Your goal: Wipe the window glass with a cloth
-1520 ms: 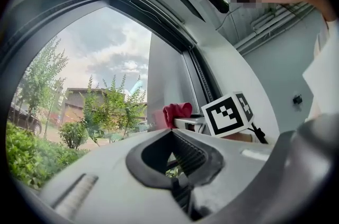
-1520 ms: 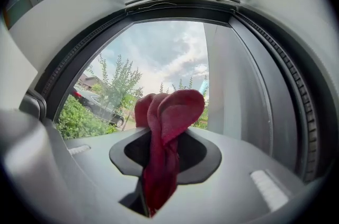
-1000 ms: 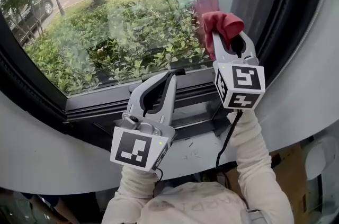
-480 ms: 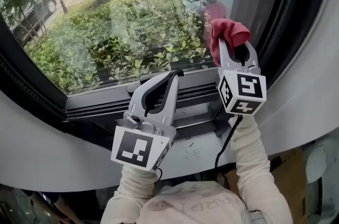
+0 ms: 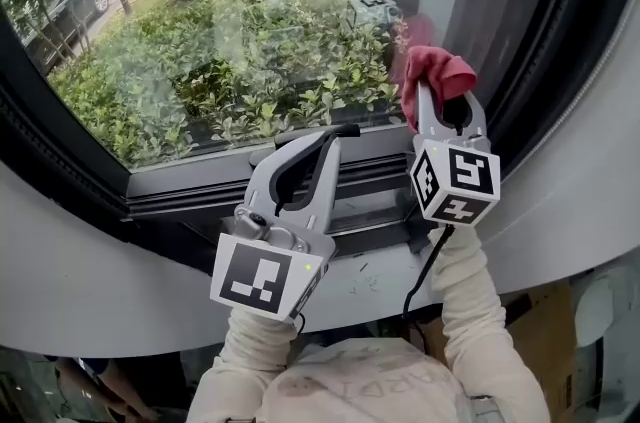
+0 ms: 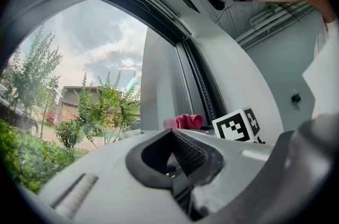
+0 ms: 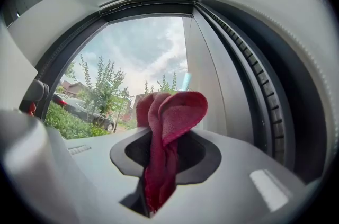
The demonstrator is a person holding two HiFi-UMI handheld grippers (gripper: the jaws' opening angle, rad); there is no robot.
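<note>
The window glass point(image 5: 200, 31) fills the upper left of the head view, with bushes and a street behind it. A red cloth point(image 5: 437, 71) is bunched in my right gripper point(image 5: 432, 93), which is shut on it and holds it up at the pane's lower right corner, beside the dark side frame point(image 5: 560, 31). In the right gripper view the cloth point(image 7: 169, 112) folds over the jaw tips in front of the glass point(image 7: 137, 59). My left gripper point(image 5: 335, 133) is shut and holds nothing, its tips over the bottom frame point(image 5: 200, 186). From the left gripper point(image 6: 172, 133) the cloth point(image 6: 185, 121) shows to the right.
A white curved sill point(image 5: 100, 281) runs below the dark window track. The right gripper's black cable point(image 5: 425, 271) hangs down along the sleeve. A cardboard box point(image 5: 545, 331) sits low at the right. The person's sleeves and chest fill the bottom centre.
My right gripper has carried the cloth a little down and to the right along the glass, toward the side frame. The left gripper has hardly moved.
</note>
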